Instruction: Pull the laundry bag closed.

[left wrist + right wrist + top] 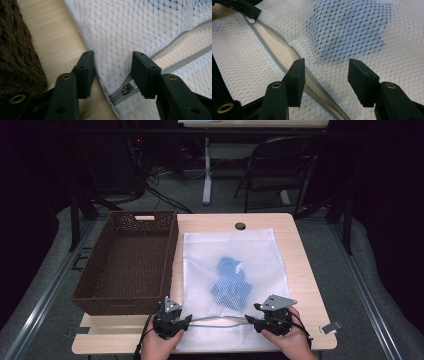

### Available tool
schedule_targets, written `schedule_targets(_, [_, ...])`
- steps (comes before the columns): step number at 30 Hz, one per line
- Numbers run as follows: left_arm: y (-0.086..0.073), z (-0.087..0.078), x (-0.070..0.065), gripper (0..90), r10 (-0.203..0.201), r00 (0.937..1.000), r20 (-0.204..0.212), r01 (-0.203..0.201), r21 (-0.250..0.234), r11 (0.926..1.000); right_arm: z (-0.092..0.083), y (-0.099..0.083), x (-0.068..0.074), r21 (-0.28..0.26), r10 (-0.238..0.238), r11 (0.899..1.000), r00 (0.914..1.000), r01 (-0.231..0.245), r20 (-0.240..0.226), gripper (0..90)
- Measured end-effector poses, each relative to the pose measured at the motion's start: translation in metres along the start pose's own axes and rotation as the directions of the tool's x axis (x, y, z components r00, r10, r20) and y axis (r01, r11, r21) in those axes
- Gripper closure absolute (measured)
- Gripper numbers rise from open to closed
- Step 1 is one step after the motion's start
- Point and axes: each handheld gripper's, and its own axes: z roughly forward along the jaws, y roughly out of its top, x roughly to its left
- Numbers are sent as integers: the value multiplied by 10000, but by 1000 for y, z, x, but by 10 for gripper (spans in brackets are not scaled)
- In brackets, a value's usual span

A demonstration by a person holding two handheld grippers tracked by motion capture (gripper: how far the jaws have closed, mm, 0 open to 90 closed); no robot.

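Basket (127, 262): dark brown, woven, on the left half of the table (300, 270), its right wall just beside the bag's left edge.
Left gripper (186, 321): held at the near left corner of the bag; jaws apart, pads not pressing. In the left gripper view the bag's corner and the metal zip pull (126, 89) lie between them, ungripped.
Mesh bag (235, 251): white, see-through netting, roughly rectangular, lying flat on the right half of the table, reaching from near the far edge to the near edge.
Zip (180, 62): grey tape along the near edge; its two sides gape apart, so the wood shows through the slit, seen in both gripper views.
Blue cloth (231, 280): crumpled bright blue fabric inside the bag, around its middle, showing through the netting (347, 32).
Right gripper (251, 319): held at the near edge, right of the left one; jaws released and wide, resting over the netting and open zip, clamping nothing.
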Motion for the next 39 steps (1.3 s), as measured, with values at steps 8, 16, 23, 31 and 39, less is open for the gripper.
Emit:
schedule_targets(8, [2,1,0,699,-89,9995,308,89,22,10000,0,1,1,-122,-27,9999,10000,27,-40,483])
schedule_targets(16, [3,2,2,838,-186,9980,604,183,52,9998,2,2,4,-93,-107,9999,9999,106,-112,497])
schedule_targets(23, [6,-2,0,872,-53,9978,667,57,-48,10000,2,5,7,-125,-121,9999,9996,117,-252,549])
schedule_targets(31, [12,-11,-4,874,53,9960,897,-15,-423,9991,6,13,11,-162,-121,9998,9980,112,-617,589])
schedule_targets(39, [22,-22,-11,874,356,9919,1218,-269,-724,9970,12,25,19,15,-368,9993,9945,371,-986,615])
